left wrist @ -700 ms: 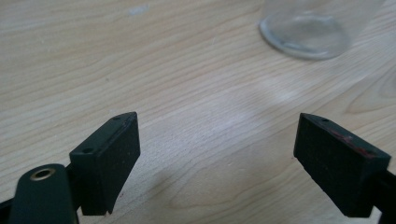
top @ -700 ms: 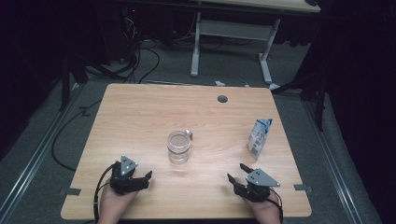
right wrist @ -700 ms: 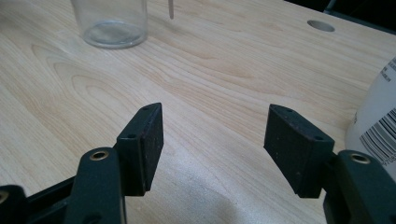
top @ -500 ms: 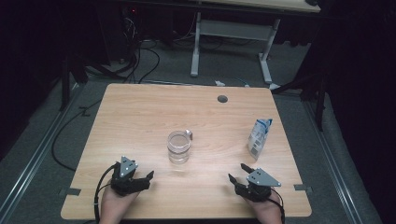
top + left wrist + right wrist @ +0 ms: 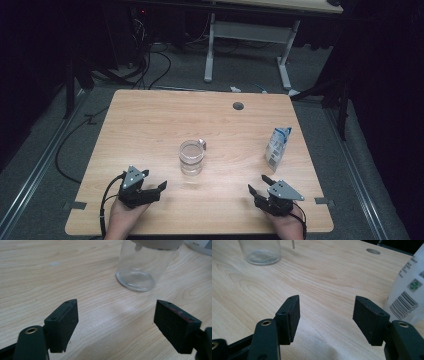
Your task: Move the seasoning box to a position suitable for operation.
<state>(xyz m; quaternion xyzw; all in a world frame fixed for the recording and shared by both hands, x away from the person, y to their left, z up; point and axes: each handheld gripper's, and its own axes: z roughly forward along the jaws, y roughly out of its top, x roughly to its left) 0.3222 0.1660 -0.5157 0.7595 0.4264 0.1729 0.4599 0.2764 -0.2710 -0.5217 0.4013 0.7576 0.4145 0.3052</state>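
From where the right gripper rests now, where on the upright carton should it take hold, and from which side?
Grip the carton across its flat side walls at mid-height, approaching level from the table's near edge. It stands upright just ahead of the open right gripper, and its peaked top probably offers poorer purchase.

Both hands enter from the near edge in the high view, each gripping a tool. Left tool [image 5: 161, 188] sits low at the near left, jaws pointing right and slightly forward, spread wide, nothing between the pads [image 5: 63, 322]. Right tool [image 5: 259, 184] sits low at the near right, jaws pointing forward and left, likewise spread, pads [image 5: 291, 317] bare. The two hands are well apart.
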